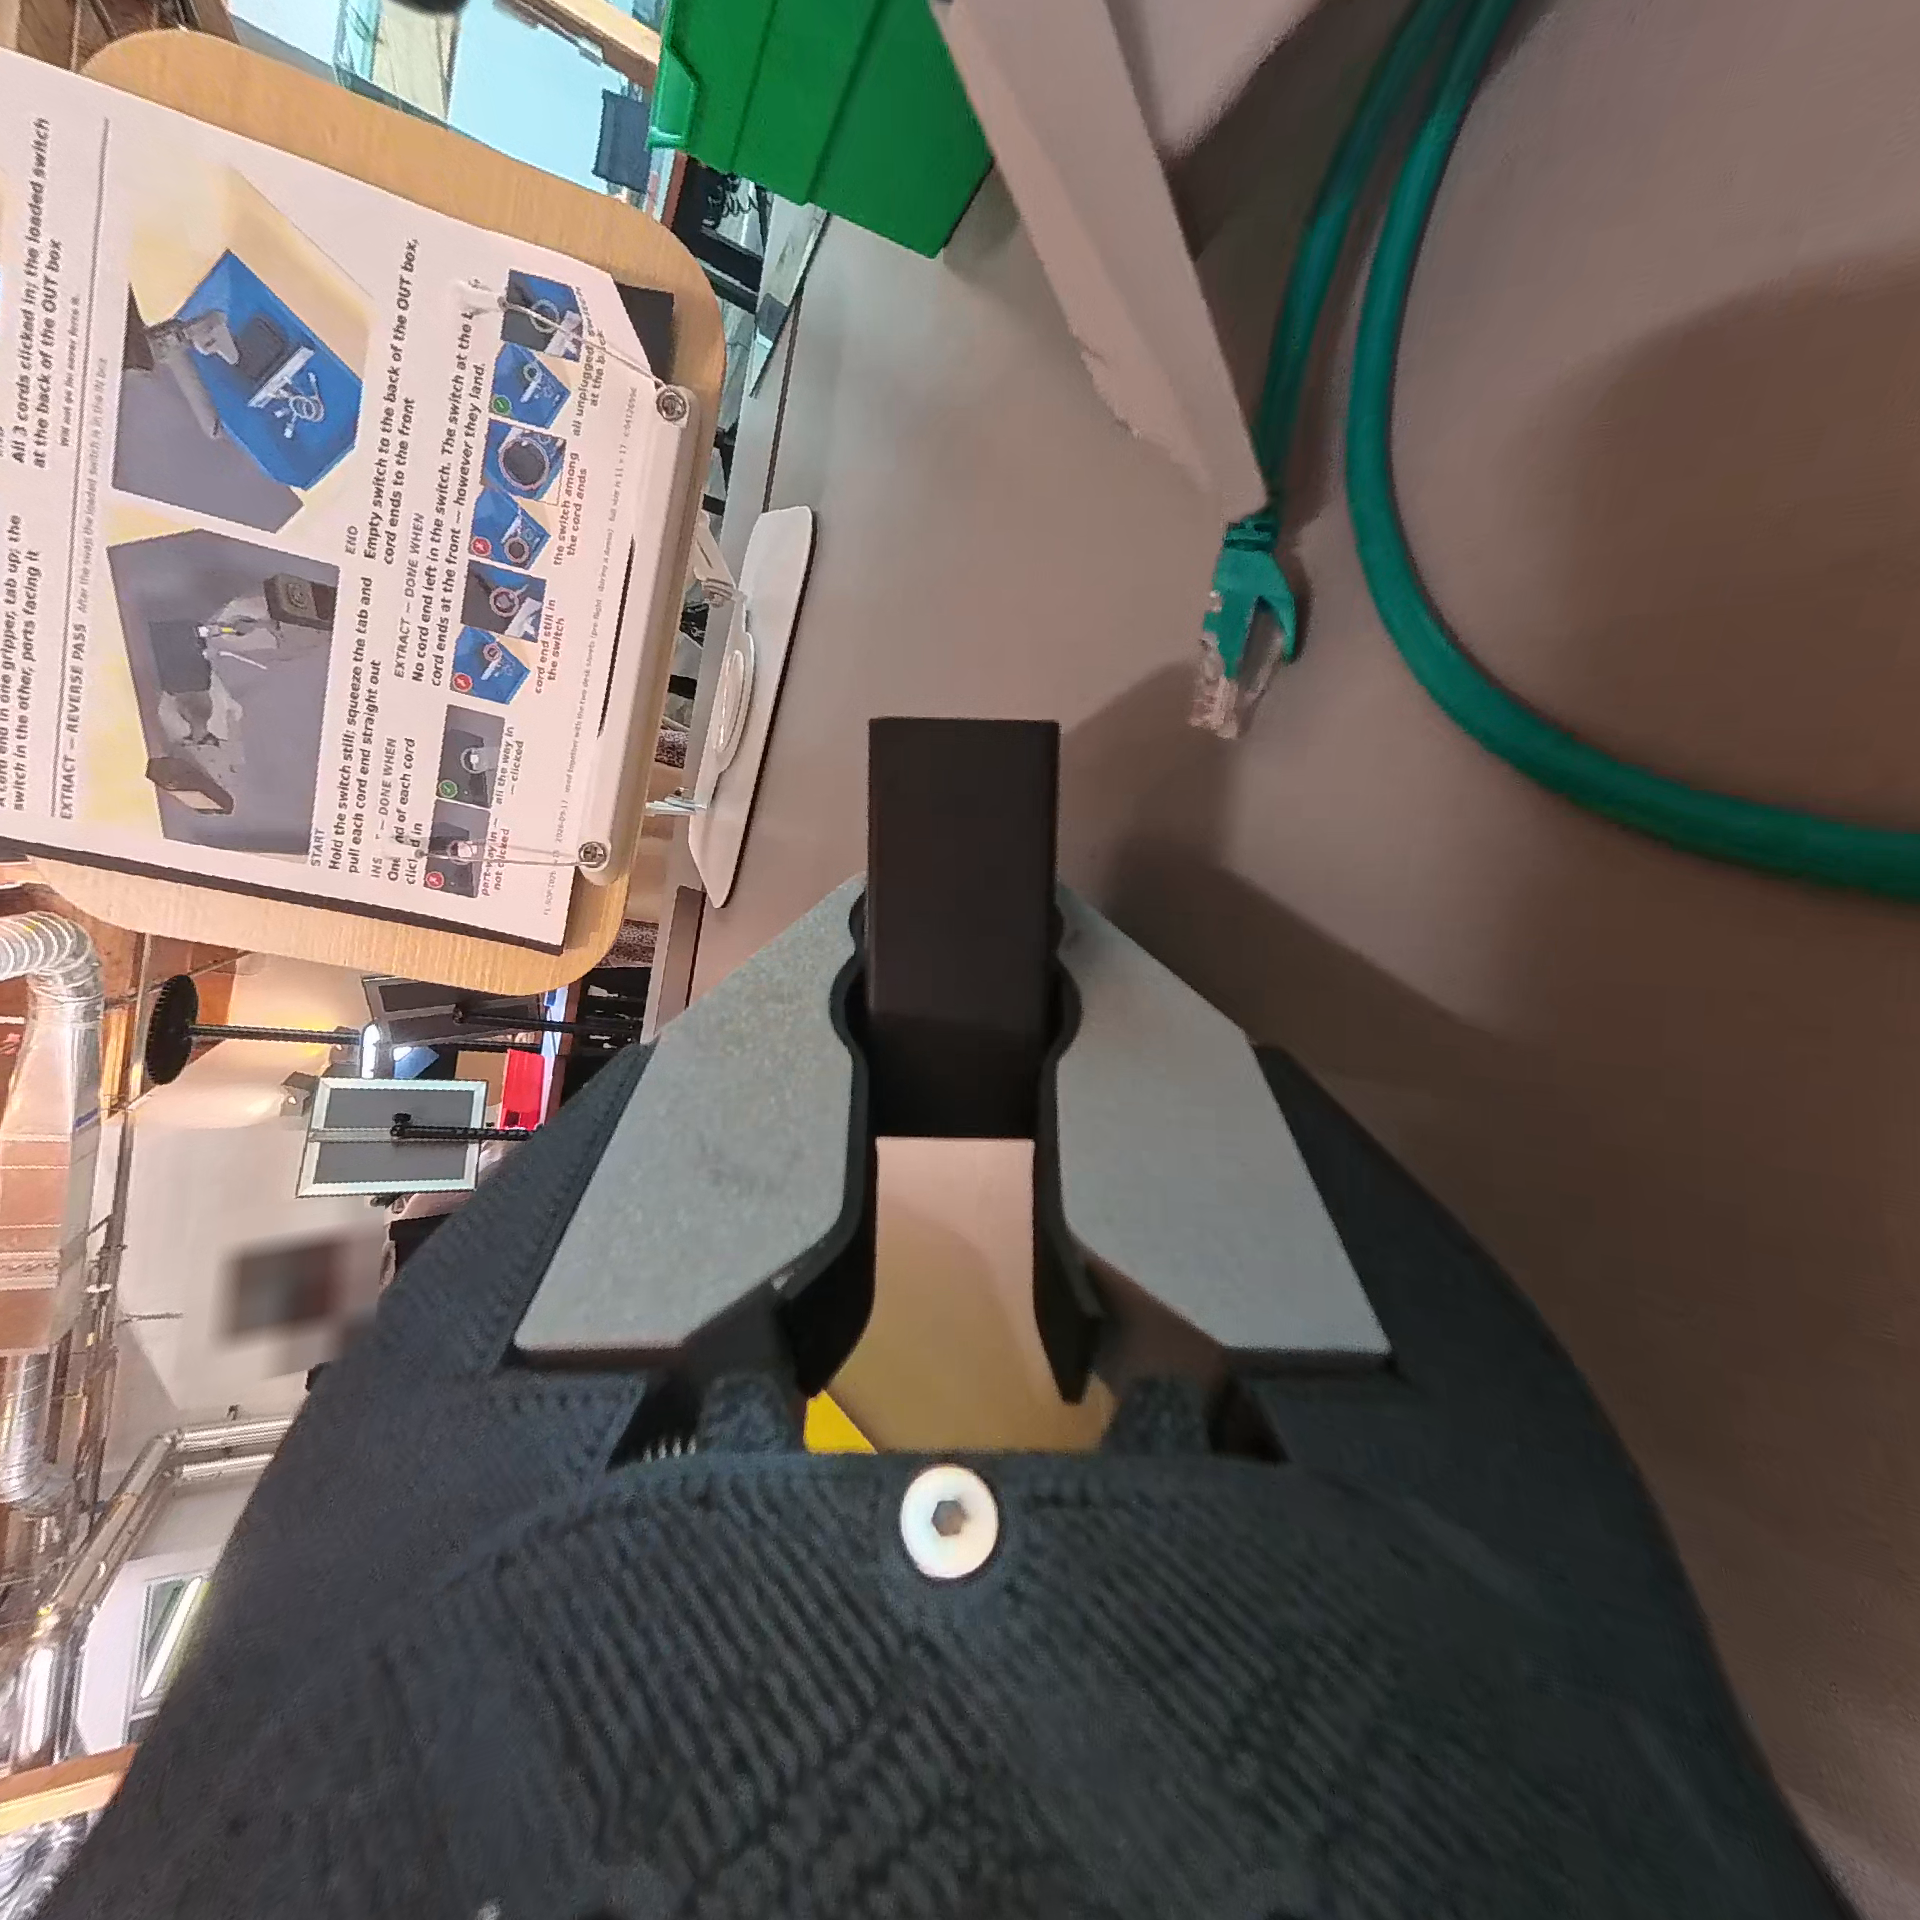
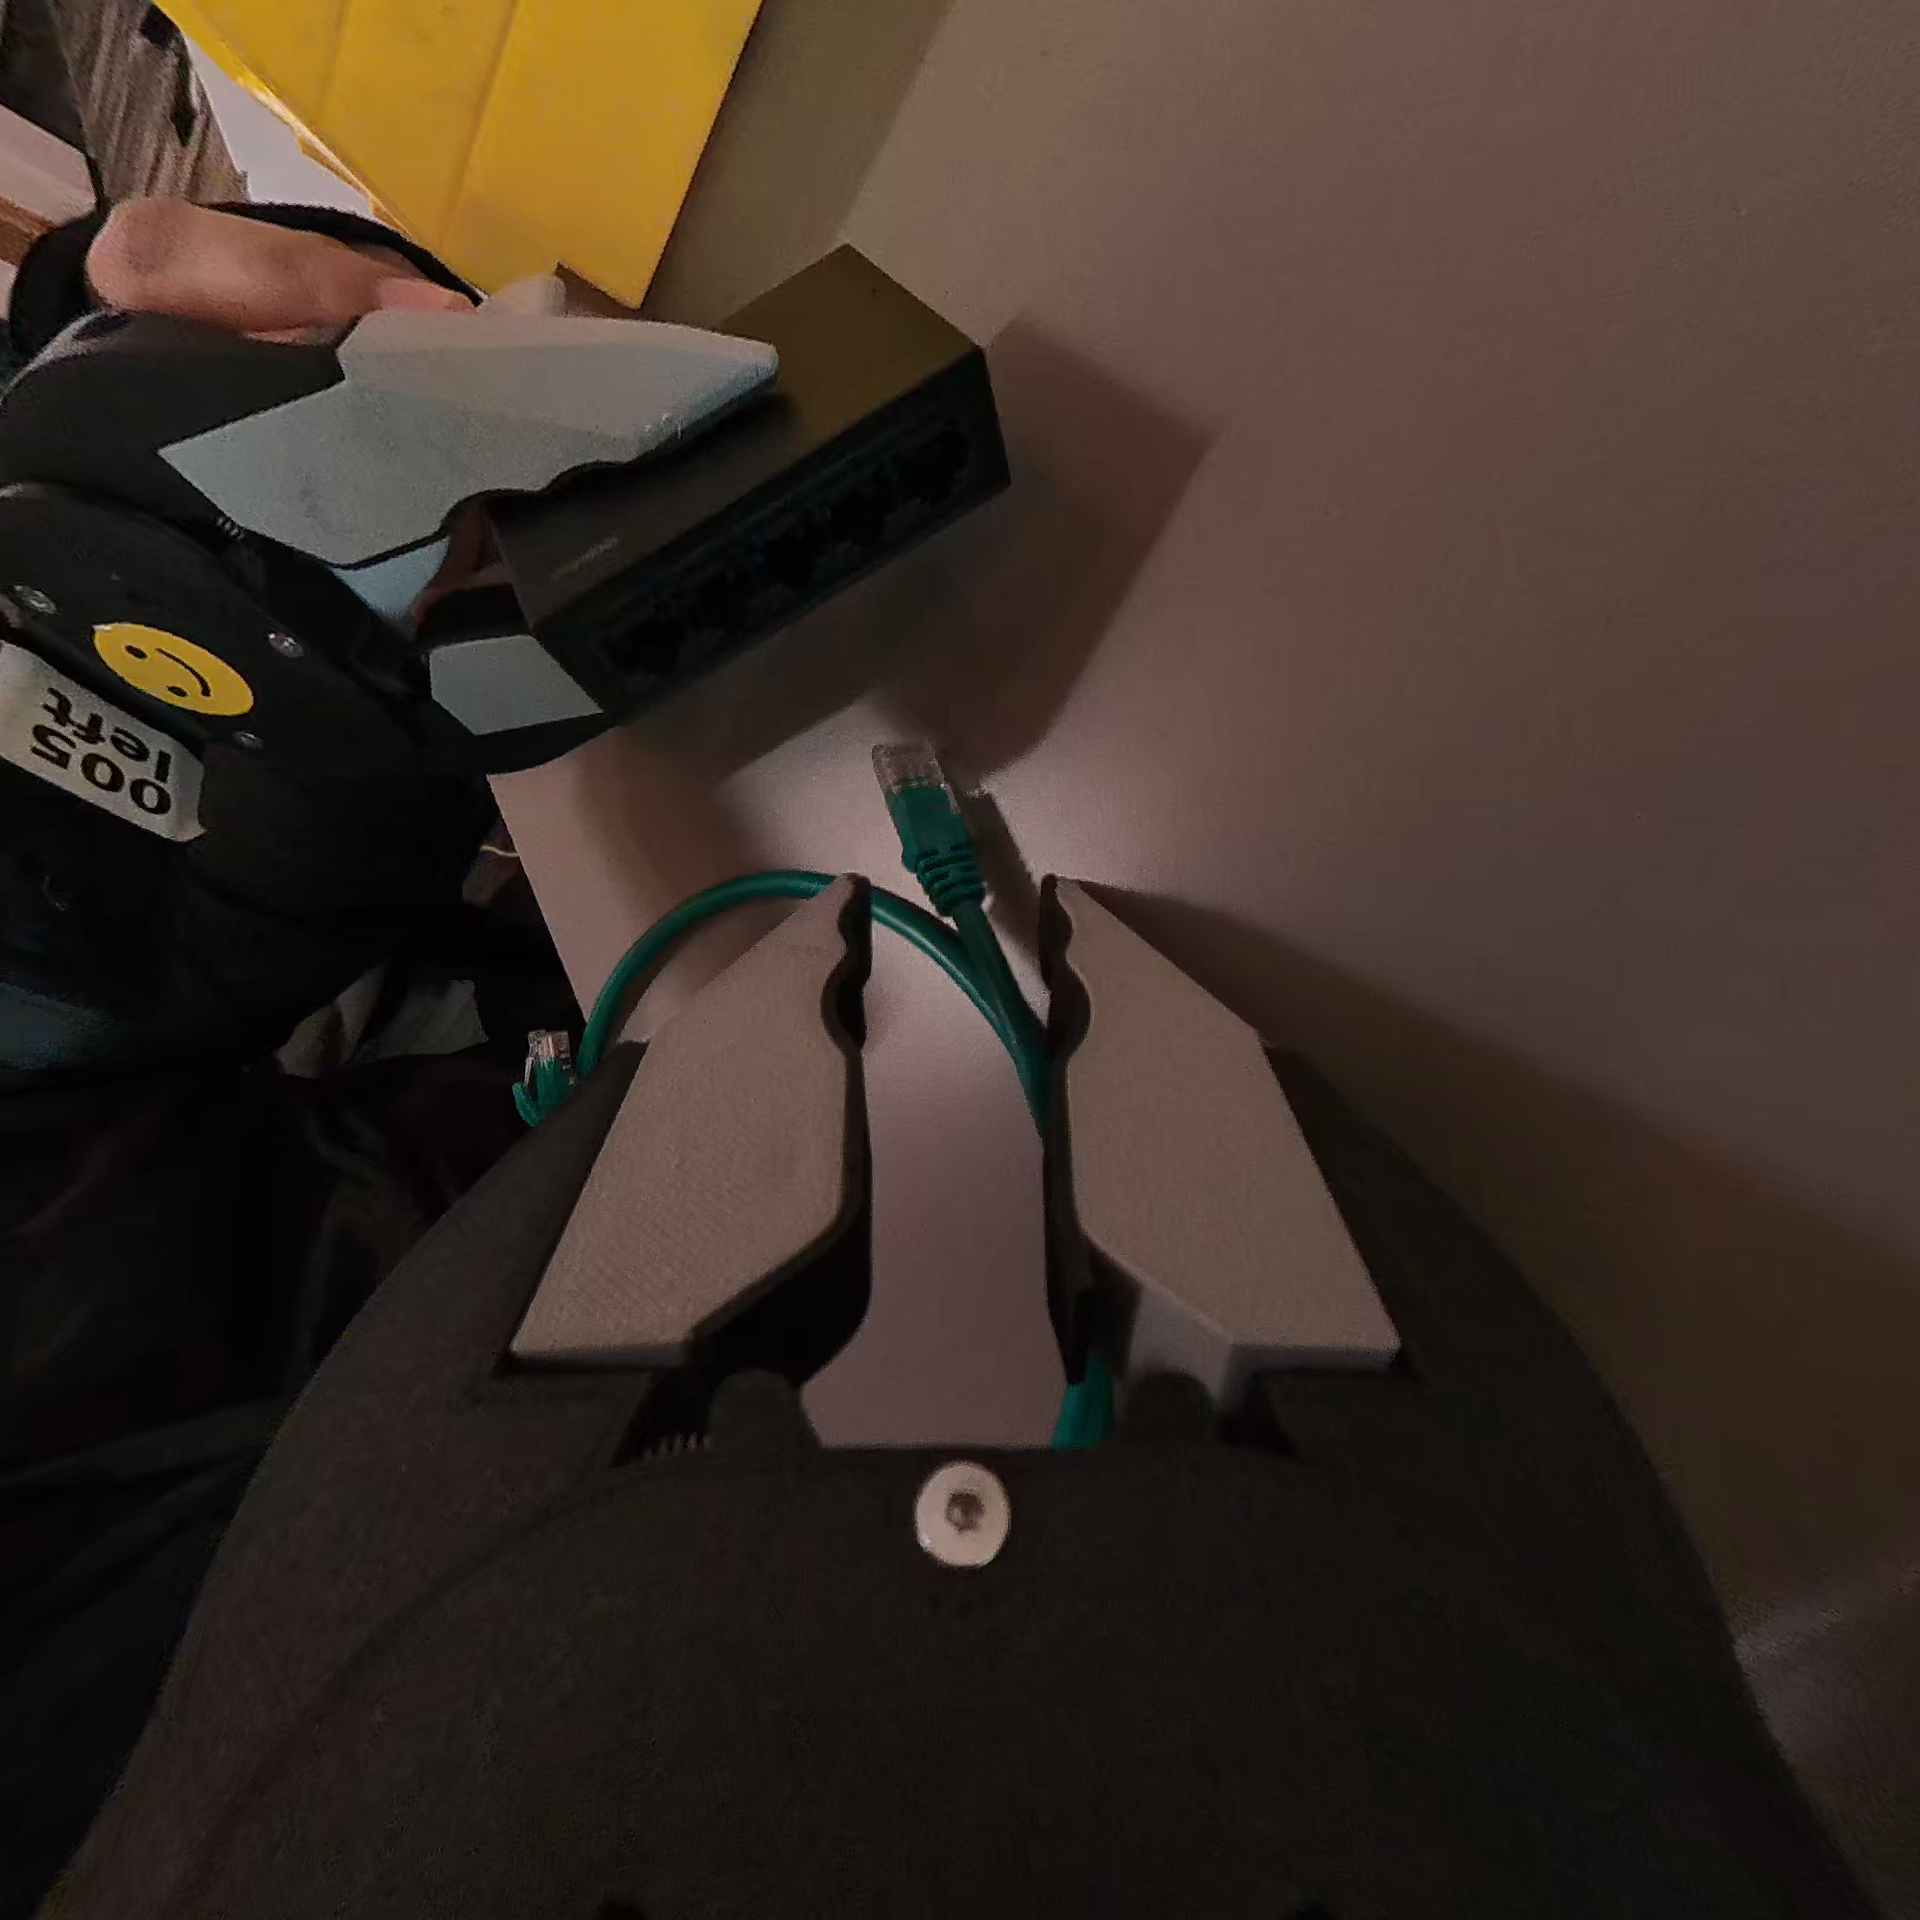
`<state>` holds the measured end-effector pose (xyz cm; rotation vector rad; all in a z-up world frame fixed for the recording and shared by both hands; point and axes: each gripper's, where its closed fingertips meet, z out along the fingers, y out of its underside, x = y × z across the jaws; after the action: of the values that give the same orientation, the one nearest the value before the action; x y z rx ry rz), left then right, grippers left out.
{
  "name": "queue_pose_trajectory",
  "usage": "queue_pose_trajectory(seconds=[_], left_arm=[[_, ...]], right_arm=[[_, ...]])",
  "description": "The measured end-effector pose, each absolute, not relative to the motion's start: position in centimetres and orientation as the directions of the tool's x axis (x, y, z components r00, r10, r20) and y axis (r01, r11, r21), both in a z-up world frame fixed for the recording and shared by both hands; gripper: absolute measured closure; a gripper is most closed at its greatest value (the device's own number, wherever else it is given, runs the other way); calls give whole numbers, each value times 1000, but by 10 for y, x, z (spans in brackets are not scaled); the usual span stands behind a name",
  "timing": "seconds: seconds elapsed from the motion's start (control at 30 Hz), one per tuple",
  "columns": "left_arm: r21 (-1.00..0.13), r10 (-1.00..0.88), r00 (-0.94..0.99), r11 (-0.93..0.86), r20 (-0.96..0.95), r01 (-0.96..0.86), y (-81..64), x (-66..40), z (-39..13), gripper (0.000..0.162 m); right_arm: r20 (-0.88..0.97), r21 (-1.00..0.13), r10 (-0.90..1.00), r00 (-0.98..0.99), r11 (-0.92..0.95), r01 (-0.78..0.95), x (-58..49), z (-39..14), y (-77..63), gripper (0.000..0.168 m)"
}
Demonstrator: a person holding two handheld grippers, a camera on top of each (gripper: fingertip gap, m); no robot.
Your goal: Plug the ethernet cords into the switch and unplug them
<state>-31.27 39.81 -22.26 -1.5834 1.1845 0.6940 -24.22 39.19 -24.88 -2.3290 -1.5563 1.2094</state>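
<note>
My left gripper point(image 1: 961, 920) is shut on a black switch point(image 1: 961, 831), which sticks out past its fingertips above the grey table point(image 1: 1558, 1143). In the right wrist view the left gripper point(image 2: 644, 525) holds the switch point(image 2: 831, 499) at upper left, with its row of ports facing down-right and showing no plug. A green ethernet cord point(image 2: 935, 821) lies on the table. One clear plug points toward the switch just beyond my right gripper point(image 2: 951, 904), which is open and empty above the cord. The cord's other plug point(image 2: 545, 1070) lies left of my right gripper. The cord also shows in the left wrist view point(image 1: 1247, 613).
A green bin point(image 1: 831, 114) stands at the table's far end. An instruction sheet on a wooden board point(image 1: 312, 499) stands to the left, with a white pad point(image 1: 758, 665) beside it. A yellow bin point(image 2: 499, 125) is behind the switch. A person's hand point(image 2: 239, 270) holds the left gripper. The tips of one gripper are about 8 cm away from the tips of the other.
</note>
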Motion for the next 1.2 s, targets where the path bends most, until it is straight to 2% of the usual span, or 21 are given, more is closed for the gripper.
queue_pose_trajectory(seconds=[0.2, 0.23, 0.3, 0.37, 0.53, 0.63, 0.67, 0.8, 0.9, 1.0, 1.07, 1.2], left_arm=[[-370, -354, 352, -20, -866, -929, 397, -313, -223, 136], [-371, -354, 354, -20, -866, -928, 397, -313, -222, 136], [-377, -354, 360, -22, -863, -926, 397, -313, -222, 136], [-379, -355, 362, -22, -862, -925, 397, -313, -222, 136], [-366, -356, 349, -22, -867, -930, 398, -312, -224, 136], [-367, -356, 351, -24, -866, -930, 398, -312, -224, 136], [-369, -356, 353, -25, -865, -929, 398, -312, -224, 136], [-379, -350, 364, -30, -863, -925, 398, -315, -222, 136], [-404, -320, 402, -64, -858, -913, 402, -322, -217, 136], [-435, -266, 447, -104, -854, -894, 405, -333, -208, 135], [-454, -217, 473, -132, -854, -881, 407, -343, -200, 136], [-495, -185, 523, -179, -832, -850, 408, -356, -196, 136]], right_arm=[[-617, -452, 774, 140, -495, 742, -249, -252, 382, 153], [-615, -454, 777, 136, -489, 744, -248, -251, 381, 150], [-606, -464, 788, 110, -463, 755, -246, -245, 377, 128], [-550, -484, 830, 91, -406, 775, -241, -241, 377, 126], [-404, -477, 911, 83, -288, 830, -233, -250, 378, 137], [-375, -480, 925, 60, -250, 841, -237, -257, 375, 161], [-355, -491, 933, 51, -233, 839, -238, -257, 376, 162], [-155, -590, 988, 28, -115, 799, -242, -239, 399, 164], [183, -665, 977, 105, 45, 746, -243, -195, 444, 166], [540, -645, 820, 191, 257, 720, -243, -137, 486, 166], [596, -620, 788, 154, 330, 712, -249, -122, 487, 166], [464, -551, 884, -53, 334, 765, -252, -168, 457, 165]])
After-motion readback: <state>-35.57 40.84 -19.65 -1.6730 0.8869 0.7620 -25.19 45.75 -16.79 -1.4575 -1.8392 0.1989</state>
